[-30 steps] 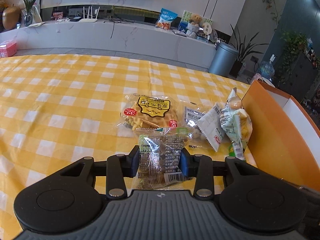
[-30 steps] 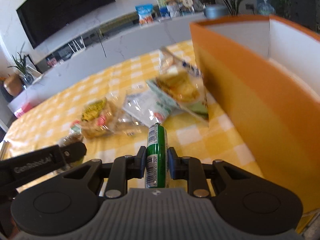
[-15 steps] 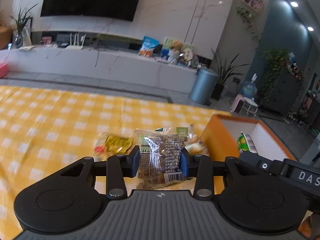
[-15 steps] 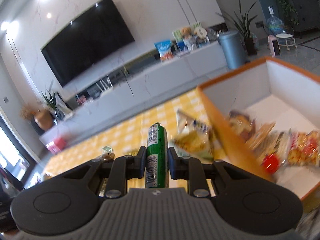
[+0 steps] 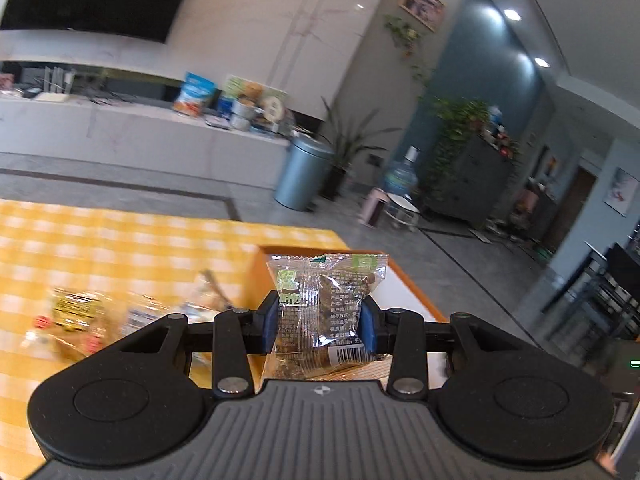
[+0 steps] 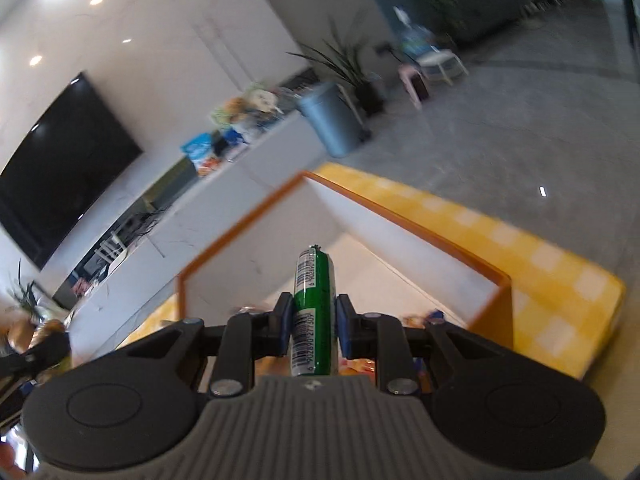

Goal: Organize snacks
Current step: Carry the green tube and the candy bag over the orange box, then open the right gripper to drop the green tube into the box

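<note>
My left gripper (image 5: 319, 323) is shut on a clear packet of brown snacks (image 5: 325, 304) and holds it in the air above the near part of the orange box (image 5: 412, 292). My right gripper (image 6: 313, 330) is shut on a narrow green snack packet (image 6: 313, 312), held over the inside of the same orange box (image 6: 248, 220), whose white floor shows ahead. Several snack packets lie in the box under the right gripper, mostly hidden.
Loose snack packets (image 5: 72, 320) lie blurred on the yellow checked tablecloth (image 5: 120, 248) left of the box. The table's edge (image 6: 592, 312) runs just beyond the box's right wall. A grey bin (image 5: 300, 176) and plants stand on the floor beyond.
Both grippers have risen off the table and swung right with their packets. The right one has gone from beside the box to over its inside; the left now reaches the box's near side.
</note>
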A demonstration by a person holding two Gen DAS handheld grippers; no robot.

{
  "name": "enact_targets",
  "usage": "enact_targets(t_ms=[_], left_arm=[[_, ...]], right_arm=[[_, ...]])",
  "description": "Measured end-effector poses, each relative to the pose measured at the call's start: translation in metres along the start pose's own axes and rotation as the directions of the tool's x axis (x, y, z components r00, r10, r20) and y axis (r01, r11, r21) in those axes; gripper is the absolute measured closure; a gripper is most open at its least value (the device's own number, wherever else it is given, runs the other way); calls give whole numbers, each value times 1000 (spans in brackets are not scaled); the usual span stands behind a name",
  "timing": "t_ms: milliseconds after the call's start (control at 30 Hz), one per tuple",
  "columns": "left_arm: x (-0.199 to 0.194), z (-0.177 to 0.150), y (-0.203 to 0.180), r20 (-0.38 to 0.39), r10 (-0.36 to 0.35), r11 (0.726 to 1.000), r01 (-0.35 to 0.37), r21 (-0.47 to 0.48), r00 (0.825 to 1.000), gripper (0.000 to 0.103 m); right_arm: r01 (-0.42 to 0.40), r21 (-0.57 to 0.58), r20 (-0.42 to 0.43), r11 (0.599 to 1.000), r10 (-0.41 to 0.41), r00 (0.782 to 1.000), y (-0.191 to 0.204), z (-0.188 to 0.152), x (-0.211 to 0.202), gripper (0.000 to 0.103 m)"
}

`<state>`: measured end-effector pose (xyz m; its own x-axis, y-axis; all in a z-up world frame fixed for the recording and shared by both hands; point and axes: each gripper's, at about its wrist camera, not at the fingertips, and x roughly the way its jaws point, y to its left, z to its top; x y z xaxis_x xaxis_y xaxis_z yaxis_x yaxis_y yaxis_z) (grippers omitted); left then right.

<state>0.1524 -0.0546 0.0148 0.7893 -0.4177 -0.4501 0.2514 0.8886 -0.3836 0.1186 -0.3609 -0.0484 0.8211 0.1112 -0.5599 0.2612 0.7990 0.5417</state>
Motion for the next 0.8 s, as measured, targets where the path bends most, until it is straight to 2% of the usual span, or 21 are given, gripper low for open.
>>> enact_targets(t_ms=[100,167,233,333,467,533,667,800], left_arm=[[10,-4,-11,-11,-16,999,17,27,1000,58],[15,-7,-15,-17,-26,999,27,42,1000,58],[18,-9,-19,-26,-37,998,38,53,999,58],[19,-16,-25,-38,-43,996,46,76,998,58],[25,-21,-36,-49,-30,996,34,86,998,58],[25,-21,-39,-58,-27,995,33,96,998,58],[23,-22,-43,-63,-16,993,24,116,998,58],[23,-20,-47,-69,-16,991,25,129,998,58]], right_arm=[[43,-11,34,999,-43,999,8,1,5,82],[45,-15,13,999,-45,999,13,2,18,82],[110,-54,-9,992,-110,994,19,0,28,82],[226,-135,20,965,-226,974,30,-4,37,82],[314,-167,32,935,-313,949,25,-1,48,82],[327,-202,19,923,-330,944,25,-2,52,82],[290,-181,10,940,-293,956,20,0,49,83],[291,-197,12,936,-294,956,21,-1,48,81]])
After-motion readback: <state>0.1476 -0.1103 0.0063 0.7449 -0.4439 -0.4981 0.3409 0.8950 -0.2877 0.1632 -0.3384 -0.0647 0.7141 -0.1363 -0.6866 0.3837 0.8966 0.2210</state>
